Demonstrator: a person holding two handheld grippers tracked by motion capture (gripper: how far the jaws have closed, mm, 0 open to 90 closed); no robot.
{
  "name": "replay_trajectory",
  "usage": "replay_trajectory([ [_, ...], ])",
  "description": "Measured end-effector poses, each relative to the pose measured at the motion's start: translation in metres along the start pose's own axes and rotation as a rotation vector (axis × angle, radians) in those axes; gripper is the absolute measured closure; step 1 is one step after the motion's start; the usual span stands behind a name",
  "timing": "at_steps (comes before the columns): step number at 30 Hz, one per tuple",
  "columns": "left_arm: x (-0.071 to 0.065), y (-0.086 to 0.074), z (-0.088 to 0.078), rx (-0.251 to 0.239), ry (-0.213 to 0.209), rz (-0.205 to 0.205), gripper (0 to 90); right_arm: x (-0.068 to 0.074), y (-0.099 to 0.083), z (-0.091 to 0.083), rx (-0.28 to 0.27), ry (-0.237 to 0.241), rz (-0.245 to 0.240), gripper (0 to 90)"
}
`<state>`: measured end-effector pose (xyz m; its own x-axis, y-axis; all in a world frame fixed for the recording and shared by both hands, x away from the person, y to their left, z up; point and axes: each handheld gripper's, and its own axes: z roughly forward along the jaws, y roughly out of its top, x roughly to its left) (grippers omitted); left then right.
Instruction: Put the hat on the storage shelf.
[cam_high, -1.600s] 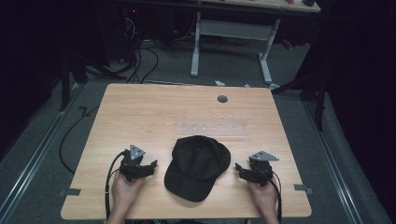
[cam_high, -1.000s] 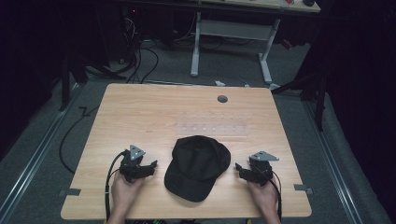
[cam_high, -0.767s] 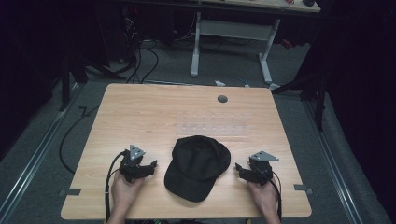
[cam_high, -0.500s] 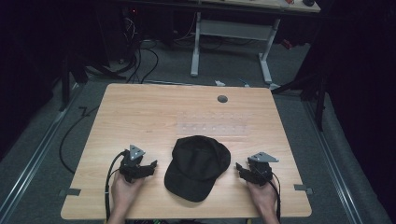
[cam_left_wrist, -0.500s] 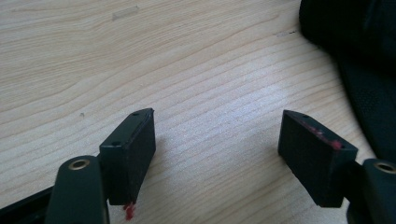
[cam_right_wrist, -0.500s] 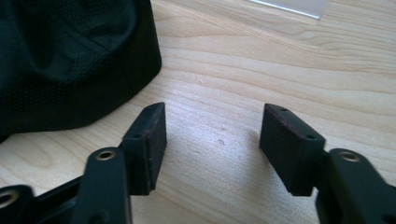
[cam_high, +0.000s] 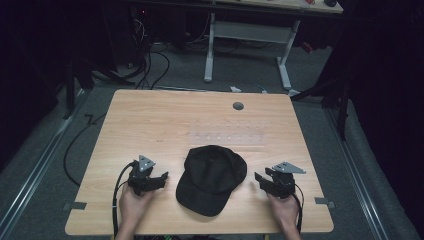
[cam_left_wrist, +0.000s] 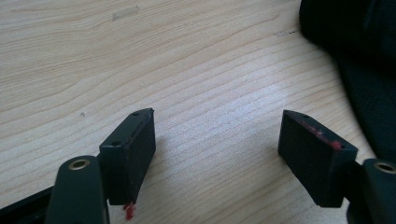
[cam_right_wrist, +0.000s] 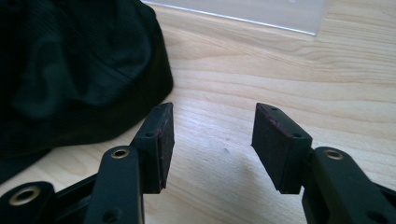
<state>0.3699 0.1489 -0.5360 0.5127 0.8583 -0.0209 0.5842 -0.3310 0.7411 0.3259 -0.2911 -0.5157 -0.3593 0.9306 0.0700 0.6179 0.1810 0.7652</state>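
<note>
The black baseball cap (cam_high: 211, 178) lies on the wooden table (cam_high: 165, 125) between both claws; left gripper (cam_high: 159, 179) gapes wide over bare wood, cap just rightward; right gripper (cam_high: 261, 180), jaws just narrowing, still apart, holds nothing.

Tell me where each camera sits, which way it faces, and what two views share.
High view: above the person's side, looking forward and down on the table; both hands, left gripper, right gripper.
Left gripper view: on the left gripper, looking along open jaws at bare wood.
Right gripper view: on the right gripper, jaws just closing, nothing between.
All share the black cap.
</note>
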Motion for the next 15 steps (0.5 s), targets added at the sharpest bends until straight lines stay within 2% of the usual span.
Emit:
replay_trajectory([
  [5, 0.000, 0.000, 0.000, -0.001, -0.001, -0.001, 27.7, 0.003, 0.002, -0.003, -0.004, 0.038, 0.011, 49.2],
  [15, 0.000, 0.000, 0.000, -0.001, 0.000, -0.001, 27.7, 0.019, 0.017, -0.012, -0.041, 0.090, -0.024, 46.7],
])
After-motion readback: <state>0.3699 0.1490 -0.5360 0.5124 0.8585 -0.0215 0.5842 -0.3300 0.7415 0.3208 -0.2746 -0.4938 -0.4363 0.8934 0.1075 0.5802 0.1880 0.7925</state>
